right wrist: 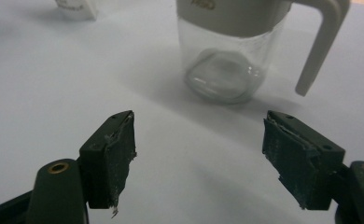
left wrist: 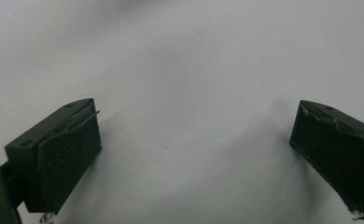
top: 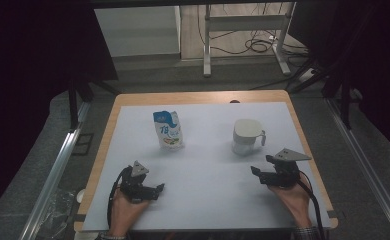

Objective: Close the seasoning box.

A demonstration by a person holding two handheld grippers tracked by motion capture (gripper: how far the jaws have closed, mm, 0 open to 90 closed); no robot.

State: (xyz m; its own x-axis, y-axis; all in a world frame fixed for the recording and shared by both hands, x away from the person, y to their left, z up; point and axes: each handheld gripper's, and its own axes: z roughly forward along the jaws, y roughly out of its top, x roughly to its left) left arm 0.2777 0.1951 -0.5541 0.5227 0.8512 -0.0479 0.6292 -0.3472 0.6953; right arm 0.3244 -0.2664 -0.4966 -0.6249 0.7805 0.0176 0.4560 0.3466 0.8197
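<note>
With both jaws apart and empty, the right gripper (top: 257,173) faces the jug (top: 246,136) toward the table's (top: 203,195) right edge, seemingly approaching; next, close in on its handle, while the left gripper (top: 159,188) waits open.

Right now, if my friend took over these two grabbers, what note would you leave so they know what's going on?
Left gripper: open, holding nothing, low over the white sheet near the table's front left.
Right gripper: open, holding nothing, pointing at the jug but not touching it.
Things: the clear jug with a beige lid and handle stands upright at the right; it looks empty. The blue and white pouch stands upright at the left, farther from the person.
Done: nothing picked up yet.
Left: the jug is probably the next thing to grab, as the right gripper is nearest to it; the pouch is untouched.
</note>
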